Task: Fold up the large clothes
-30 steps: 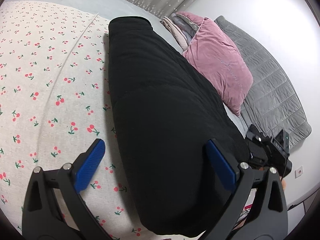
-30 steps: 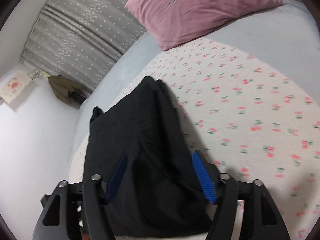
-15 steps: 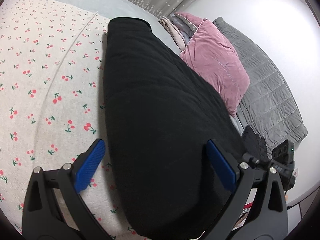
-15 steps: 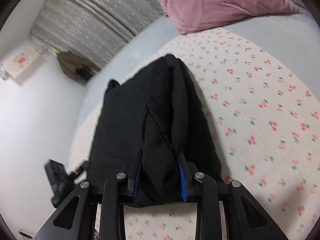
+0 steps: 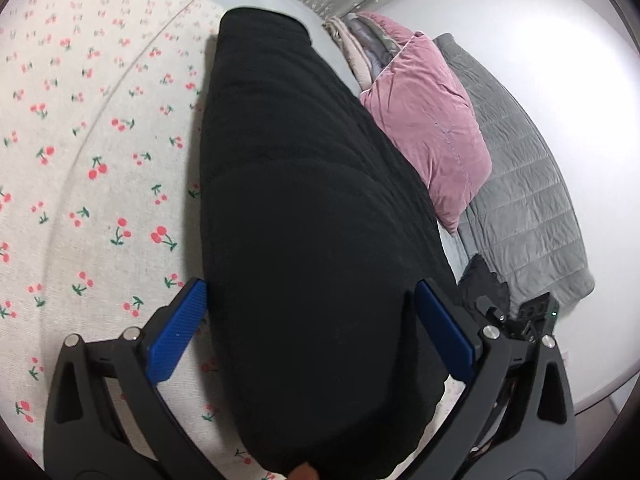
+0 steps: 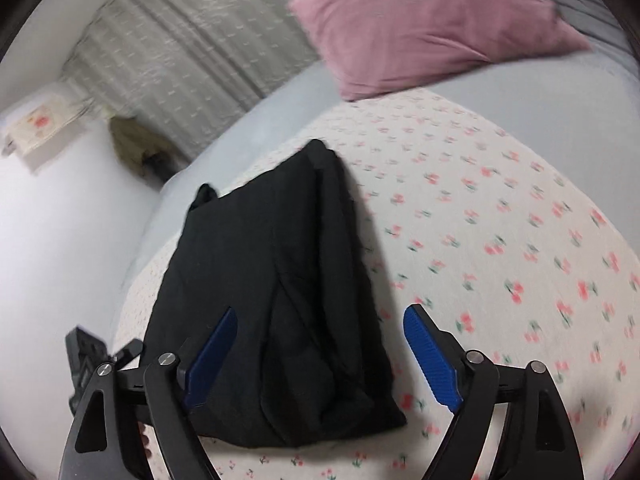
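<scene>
A black garment (image 5: 300, 160) lies folded into a long thick bundle on the cherry-print sheet (image 5: 80, 160). My left gripper (image 5: 308, 284) stands open over its near end, blue pads wide apart and not pressing the cloth. In the right wrist view the same garment (image 6: 260, 260) lies flat on the sheet (image 6: 500, 220). My right gripper (image 6: 320, 312) is over its near edge with its jaws opening. The cloth lies between the pads, free of both. Each wrist view also catches the other gripper: the right gripper (image 5: 532, 320) and the left gripper (image 6: 86, 356).
A pink pillow (image 5: 432, 120) and a grey quilt (image 5: 528, 200) lie beside the garment, with folded bedding (image 5: 352, 36) behind the pillow. A grey curtain (image 6: 192, 40) hangs behind the bed. A white wall runs along the bed's side.
Half a second ago the right gripper was shut on a fold of the black garment; it has since opened and let go. The left gripper stayed open over the garment.
</scene>
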